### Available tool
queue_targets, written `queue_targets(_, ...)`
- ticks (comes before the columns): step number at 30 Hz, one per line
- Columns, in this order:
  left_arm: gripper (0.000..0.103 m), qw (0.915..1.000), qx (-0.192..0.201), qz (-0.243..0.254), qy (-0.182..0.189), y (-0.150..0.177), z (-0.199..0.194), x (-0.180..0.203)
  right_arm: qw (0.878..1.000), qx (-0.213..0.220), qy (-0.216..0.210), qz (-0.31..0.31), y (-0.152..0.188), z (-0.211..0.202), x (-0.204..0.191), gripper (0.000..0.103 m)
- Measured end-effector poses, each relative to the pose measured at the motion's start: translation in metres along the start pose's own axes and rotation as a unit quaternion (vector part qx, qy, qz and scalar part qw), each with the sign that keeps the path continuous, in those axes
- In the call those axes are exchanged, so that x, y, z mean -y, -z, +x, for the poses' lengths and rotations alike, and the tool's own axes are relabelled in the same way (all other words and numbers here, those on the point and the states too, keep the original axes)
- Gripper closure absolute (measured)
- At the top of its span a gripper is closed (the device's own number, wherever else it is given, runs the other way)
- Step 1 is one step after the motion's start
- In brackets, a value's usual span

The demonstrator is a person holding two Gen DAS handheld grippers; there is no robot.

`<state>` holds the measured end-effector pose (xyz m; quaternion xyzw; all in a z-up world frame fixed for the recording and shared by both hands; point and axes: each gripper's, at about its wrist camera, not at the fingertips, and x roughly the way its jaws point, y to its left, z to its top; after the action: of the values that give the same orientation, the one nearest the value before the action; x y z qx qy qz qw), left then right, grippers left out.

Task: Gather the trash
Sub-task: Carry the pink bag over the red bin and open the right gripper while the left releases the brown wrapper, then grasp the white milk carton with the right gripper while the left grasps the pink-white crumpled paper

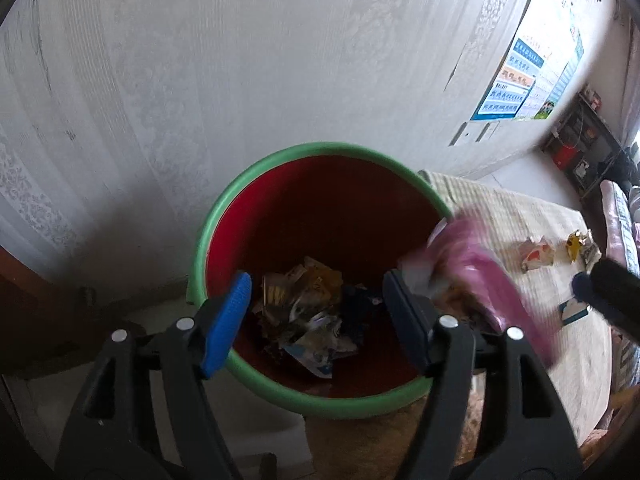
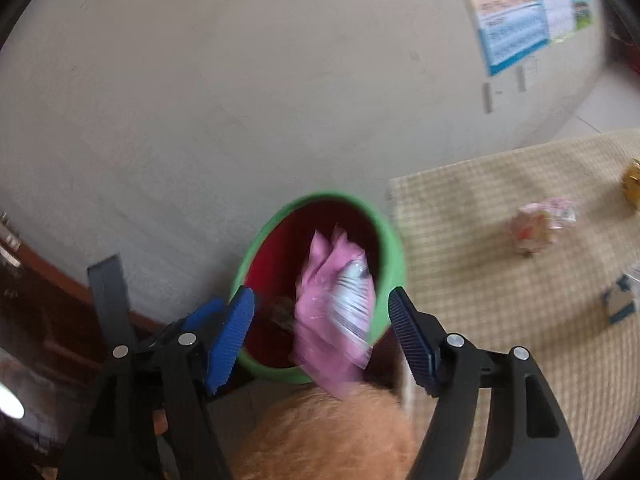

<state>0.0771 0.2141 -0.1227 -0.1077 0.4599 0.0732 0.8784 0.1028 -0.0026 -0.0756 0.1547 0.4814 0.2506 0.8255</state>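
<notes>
A red bin with a green rim (image 1: 256, 176) stands by the wall and holds several crumpled wrappers (image 1: 308, 312). My left gripper (image 1: 316, 320) is open and empty above the bin. A pink wrapper (image 1: 492, 280) is blurred in the air at the bin's right rim. In the right wrist view it (image 2: 336, 312) hangs loose between the fingers of my open right gripper (image 2: 320, 336), touching neither pad, above the bin (image 2: 394, 264). The right gripper's tip shows at the right of the left wrist view (image 1: 600, 288).
A checked cloth (image 2: 500, 280) covers the table to the right of the bin. More trash lies on it: a crumpled white-and-orange wrapper (image 2: 540, 224), a yellow piece (image 1: 574, 244) and a blue-and-white scrap (image 2: 620, 304). A fuzzy orange surface (image 2: 328, 436) lies below the grippers. A poster (image 1: 528, 76) hangs on the wall.
</notes>
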Motion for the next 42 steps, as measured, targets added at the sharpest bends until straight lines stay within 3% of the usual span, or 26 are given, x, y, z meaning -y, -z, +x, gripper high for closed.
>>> queue_targets(2, 0.037, 1.0000, -0.003, 0.004, -0.001, 0.002, 0.001, 0.001, 0.998, 0.025, 0.057, 0.025, 0.000, -0.012, 0.024, 0.027)
queue_targets(4, 0.037, 1.0000, -0.004, 0.002, 0.001, 0.003, 0.003, 0.003, 0.988, 0.050, 0.129, 0.071, 0.000, -0.029, 0.061, 0.019)
queue_targets(7, 0.037, 0.9999, -0.005, 0.004, 0.010, 0.004, 0.004, 0.009, 0.959, 0.075, 0.226, 0.152, 0.000, -0.055, 0.126, 0.018)
queue_targets(8, 0.037, 0.9999, -0.004, 0.009, 0.012, 0.005, 0.004, 0.013, 0.943, 0.076, 0.271, 0.178, -0.002, -0.061, 0.151, 0.017)
queue_targets(11, 0.037, 0.9994, -0.005, 0.028, 0.019, 0.007, 0.002, 0.027, 0.923, 0.058, 0.300, 0.233, -0.008, -0.062, 0.195, 0.017)
queue_targets(16, 0.037, 0.9982, -0.004, 0.055, 0.026, 0.010, -0.002, 0.046, 0.910, 0.002, 0.319, 0.264, -0.018, -0.038, 0.232, 0.017)
queue_targets(19, 0.037, 0.9973, -0.006, 0.068, 0.027, 0.011, -0.003, 0.055, 0.916, -0.024, 0.296, 0.270, -0.013, -0.021, 0.243, 0.018)
queue_targets(21, 0.037, 0.9967, -0.008, 0.075, 0.029, 0.011, -0.004, 0.063, 0.932, -0.019, 0.261, 0.249, -0.008, -0.019, 0.239, 0.027)
queue_targets(23, 0.037, 0.9952, -0.009, 0.092, 0.032, 0.012, -0.005, 0.075, 0.948, -0.010, 0.233, 0.214, -0.004, -0.027, 0.232, 0.049)
queue_targets(25, 0.037, 0.9935, -0.008, 0.107, 0.039, 0.013, -0.006, 0.088, 0.959, -0.014, 0.219, 0.179, 0.005, -0.038, 0.220, 0.064)
queue_targets(30, 0.037, 0.9850, -0.008, 0.157, 0.070, 0.016, -0.003, 0.138, 0.975, -0.015, 0.171, 0.142, 0.051, -0.079, 0.198, 0.066)
queue_targets(35, 0.037, 0.9725, -0.015, 0.218, 0.081, 0.023, 0.012, 0.193, 0.968, 0.003, 0.157, 0.194, 0.111, -0.107, 0.219, 0.066)
queue_targets(37, 0.037, 0.9672, -0.014, 0.238, 0.089, 0.025, 0.018, 0.214, 0.967, 0.011, 0.144, 0.212, 0.114, -0.114, 0.230, 0.066)
queue_targets(42, 0.037, 0.9647, -0.021, 0.253, 0.069, 0.021, 0.041, 0.249, 0.967, 0.036, 0.150, 0.205, 0.107, -0.129, 0.234, 0.066)
